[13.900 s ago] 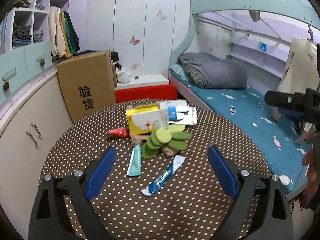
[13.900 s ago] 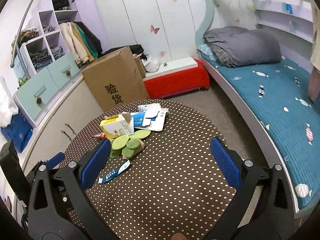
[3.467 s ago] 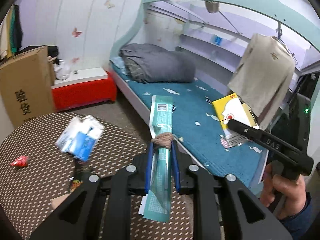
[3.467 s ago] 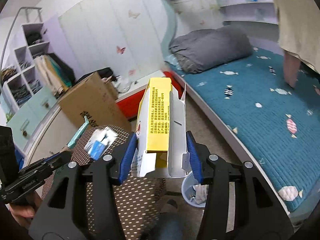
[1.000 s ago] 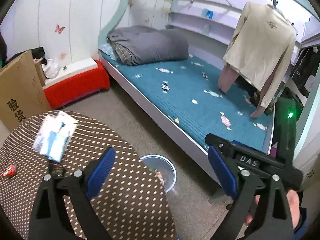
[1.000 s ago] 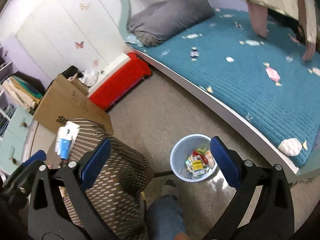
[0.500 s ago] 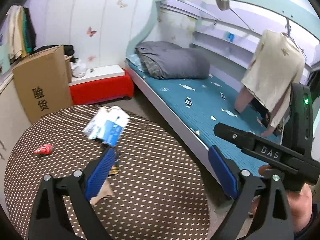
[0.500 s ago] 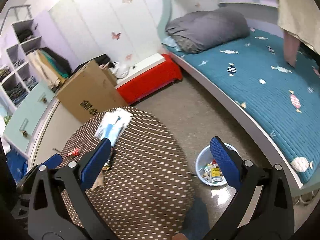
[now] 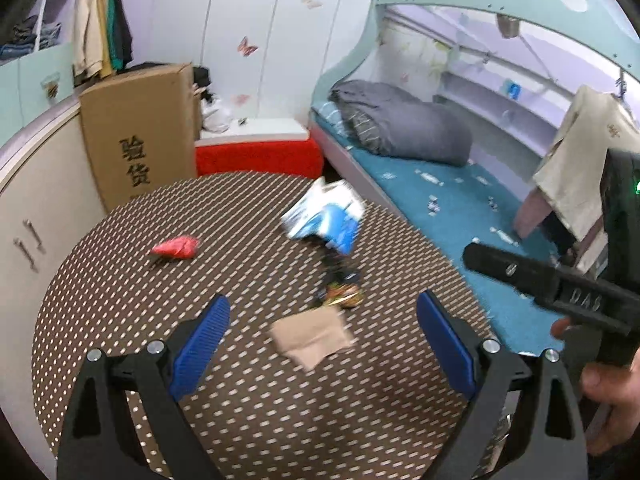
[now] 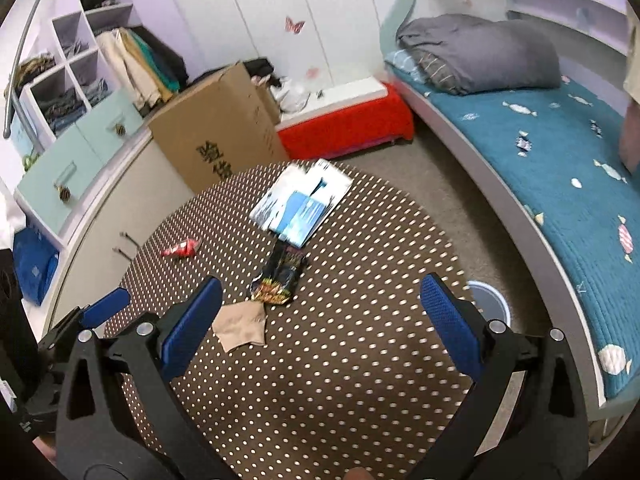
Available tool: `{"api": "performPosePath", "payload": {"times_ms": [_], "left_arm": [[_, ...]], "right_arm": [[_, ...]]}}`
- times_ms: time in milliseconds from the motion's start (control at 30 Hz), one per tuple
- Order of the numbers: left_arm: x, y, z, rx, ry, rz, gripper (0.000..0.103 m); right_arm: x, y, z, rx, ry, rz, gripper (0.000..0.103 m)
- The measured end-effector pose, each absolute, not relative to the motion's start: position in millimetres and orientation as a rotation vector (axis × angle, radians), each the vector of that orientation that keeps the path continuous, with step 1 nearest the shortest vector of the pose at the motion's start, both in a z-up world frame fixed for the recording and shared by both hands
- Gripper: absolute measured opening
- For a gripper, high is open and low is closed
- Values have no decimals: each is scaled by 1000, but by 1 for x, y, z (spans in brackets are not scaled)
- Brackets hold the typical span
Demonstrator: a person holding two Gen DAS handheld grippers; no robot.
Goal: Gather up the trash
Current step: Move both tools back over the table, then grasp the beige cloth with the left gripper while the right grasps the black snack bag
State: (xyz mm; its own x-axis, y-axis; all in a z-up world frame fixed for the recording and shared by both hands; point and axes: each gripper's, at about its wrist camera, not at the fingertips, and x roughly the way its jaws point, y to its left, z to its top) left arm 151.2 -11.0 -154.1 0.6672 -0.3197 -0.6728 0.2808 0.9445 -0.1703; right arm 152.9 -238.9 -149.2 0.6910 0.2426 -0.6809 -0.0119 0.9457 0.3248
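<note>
Both the left gripper (image 9: 322, 354) and the right gripper (image 10: 320, 330) hang over the bench (image 10: 340, 380), jaws spread, empty. Wrappers (image 10: 280, 274) lie mid-bench. Only the right view shows the bin (image 10: 490, 304) beside it.

table (image 10: 360, 380) near half: bare cloth, open to either gripper | centre: tan scrap (image 10: 240, 326), dark wrapper (image 10: 280, 272), blue-white packets (image 10: 300, 204) in a line | left: red wrapper (image 10: 182, 249), well apart | far edge: cardboard box (image 10: 216, 128) | right: open floor, bin (image 10: 490, 302) beside table
</note>
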Motion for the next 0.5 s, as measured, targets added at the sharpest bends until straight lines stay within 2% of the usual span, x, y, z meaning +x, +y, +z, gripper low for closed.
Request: {"api": "performPosePath", "payload": {"times_ms": [167,500], "left_arm": [[158,-1,-181,-53,820,-332,92],[181,-38,-230,101,890,-368,92]], "right_arm": [[168,-225,-170,287,850,156,97],[185,-227,-193,292,904,144,97]]}}
